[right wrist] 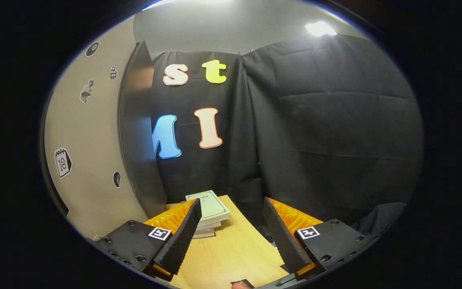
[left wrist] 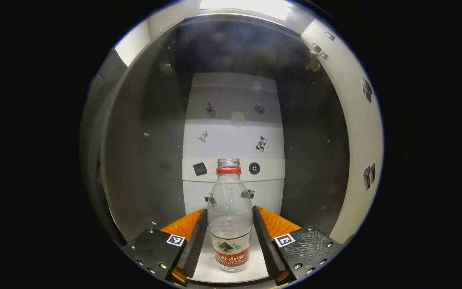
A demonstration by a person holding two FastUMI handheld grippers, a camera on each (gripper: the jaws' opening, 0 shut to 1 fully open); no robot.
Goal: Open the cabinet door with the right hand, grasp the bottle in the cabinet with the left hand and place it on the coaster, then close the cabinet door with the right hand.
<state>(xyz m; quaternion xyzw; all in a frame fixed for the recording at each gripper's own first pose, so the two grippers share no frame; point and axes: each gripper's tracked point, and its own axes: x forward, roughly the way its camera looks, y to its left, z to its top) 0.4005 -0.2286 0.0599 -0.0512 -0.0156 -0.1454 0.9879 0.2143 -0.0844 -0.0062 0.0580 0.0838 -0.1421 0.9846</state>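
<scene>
Upright, bottle [left wrist: 229, 216] between left gripper [left wrist: 229, 237] jaws.

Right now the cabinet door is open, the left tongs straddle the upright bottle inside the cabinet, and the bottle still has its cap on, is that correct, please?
Not quite: the bottle has no cap. The left gripper view shows its open threaded neck with only the red ring below it. The rest holds: the cabinet door stands open in the right gripper view, and the left tongs straddle the upright bottle inside the cabinet.
</scene>
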